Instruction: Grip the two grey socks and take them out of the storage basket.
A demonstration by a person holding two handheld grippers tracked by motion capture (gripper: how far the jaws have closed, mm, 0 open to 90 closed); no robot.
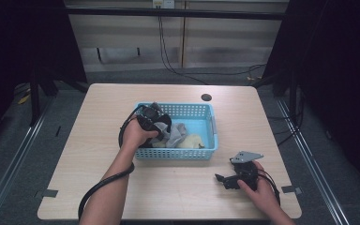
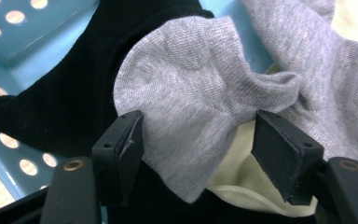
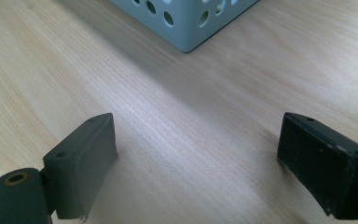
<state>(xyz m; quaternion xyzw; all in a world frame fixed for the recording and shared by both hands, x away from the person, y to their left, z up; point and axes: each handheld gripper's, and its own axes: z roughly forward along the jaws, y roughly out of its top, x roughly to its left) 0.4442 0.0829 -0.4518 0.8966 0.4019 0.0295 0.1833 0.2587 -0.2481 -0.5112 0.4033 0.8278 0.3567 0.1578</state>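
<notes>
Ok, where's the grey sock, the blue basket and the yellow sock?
grey sock [image 2: 191, 93], left gripper view, middle of the bunched fabric between the jaws.
blue basket [image 1: 176, 153], high view, its near perforated wall.
yellow sock [image 1: 191, 140], high view, its pale middle inside the basket.

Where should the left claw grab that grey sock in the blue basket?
Probably the raised fold of the grey sock, coming from above. That bunched ridge stands proud of the black cloth and cream cloth, and the open left claw already straddles it.

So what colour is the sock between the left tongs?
Light heather grey sock, lying over black and pale yellow fabric; clearest in the left gripper view.
</notes>
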